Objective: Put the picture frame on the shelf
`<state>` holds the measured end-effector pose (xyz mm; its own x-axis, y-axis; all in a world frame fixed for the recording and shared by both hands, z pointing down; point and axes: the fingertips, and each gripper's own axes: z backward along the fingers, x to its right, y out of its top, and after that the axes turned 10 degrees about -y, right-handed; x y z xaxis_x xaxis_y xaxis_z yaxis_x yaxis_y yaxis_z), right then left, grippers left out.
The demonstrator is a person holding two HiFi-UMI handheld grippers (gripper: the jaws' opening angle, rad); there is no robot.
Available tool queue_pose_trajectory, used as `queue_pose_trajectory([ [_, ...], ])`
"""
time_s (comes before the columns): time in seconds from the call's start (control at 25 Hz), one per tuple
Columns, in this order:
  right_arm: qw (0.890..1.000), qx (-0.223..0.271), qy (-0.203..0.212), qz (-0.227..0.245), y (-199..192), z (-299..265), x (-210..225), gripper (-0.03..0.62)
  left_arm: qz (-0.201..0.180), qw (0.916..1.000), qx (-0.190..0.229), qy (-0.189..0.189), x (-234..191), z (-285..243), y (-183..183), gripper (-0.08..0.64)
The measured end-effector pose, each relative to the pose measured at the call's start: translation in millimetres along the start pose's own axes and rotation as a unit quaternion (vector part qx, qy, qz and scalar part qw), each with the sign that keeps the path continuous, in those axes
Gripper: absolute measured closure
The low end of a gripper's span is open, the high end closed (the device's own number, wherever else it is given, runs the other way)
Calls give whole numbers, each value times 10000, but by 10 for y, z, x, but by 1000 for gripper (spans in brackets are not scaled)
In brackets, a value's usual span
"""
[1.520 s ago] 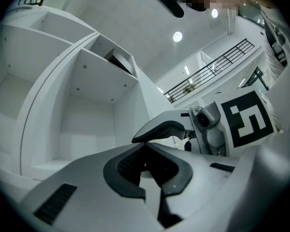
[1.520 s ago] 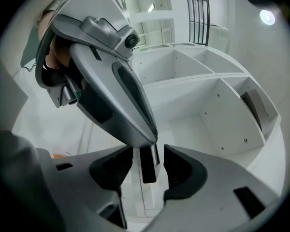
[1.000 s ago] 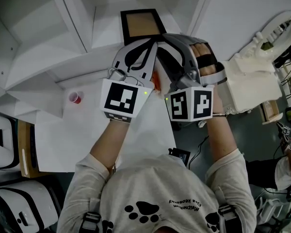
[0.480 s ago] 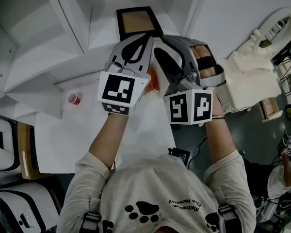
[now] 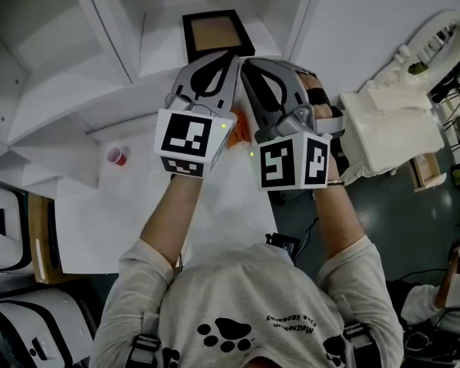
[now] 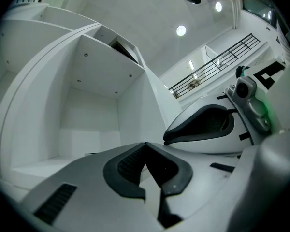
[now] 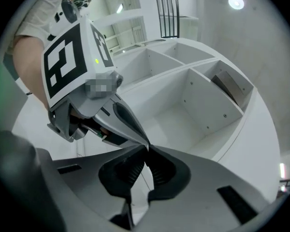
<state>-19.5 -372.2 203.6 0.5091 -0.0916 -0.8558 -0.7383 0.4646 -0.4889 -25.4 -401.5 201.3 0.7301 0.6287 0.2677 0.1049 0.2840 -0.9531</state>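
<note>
The picture frame (image 5: 215,35), black-edged with a tan centre, stands in a compartment of the white shelf (image 5: 123,90), untouched by either gripper. In the right gripper view it leans inside an upper compartment as the picture frame (image 7: 232,87). My left gripper (image 5: 231,58) sits just below it, shut and empty; its fingertips (image 6: 146,146) meet. My right gripper (image 5: 247,66) is beside it, its jaws closing with nothing between them. In its own view, the right gripper (image 7: 147,148) has its tips touching, and the left gripper (image 7: 135,132) lies just ahead.
A small red cup (image 5: 118,156) stands on the white table (image 5: 84,221) at the left. Something orange (image 5: 240,129) shows between the two grippers. A bulky white machine (image 5: 383,129) fills the right side. A black device (image 5: 284,245) lies near the person's chest.
The right gripper's jaws, wide apart before, have come together. Both grippers have drawn slightly down and left of the frame, which stays in its compartment.
</note>
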Motion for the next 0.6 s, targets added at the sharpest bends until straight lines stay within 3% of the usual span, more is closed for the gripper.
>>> queue_pose_trajectory([
  [0.28, 9913, -309, -27, -1276, -77, -97, 3, 560, -19, 10000, -53, 68, -14, 27, 13, 541],
  [0.6, 9719, -193, -227, -2336, -32, -54, 58, 560, -1, 9999, -98, 109, 34, 155, 16, 541],
])
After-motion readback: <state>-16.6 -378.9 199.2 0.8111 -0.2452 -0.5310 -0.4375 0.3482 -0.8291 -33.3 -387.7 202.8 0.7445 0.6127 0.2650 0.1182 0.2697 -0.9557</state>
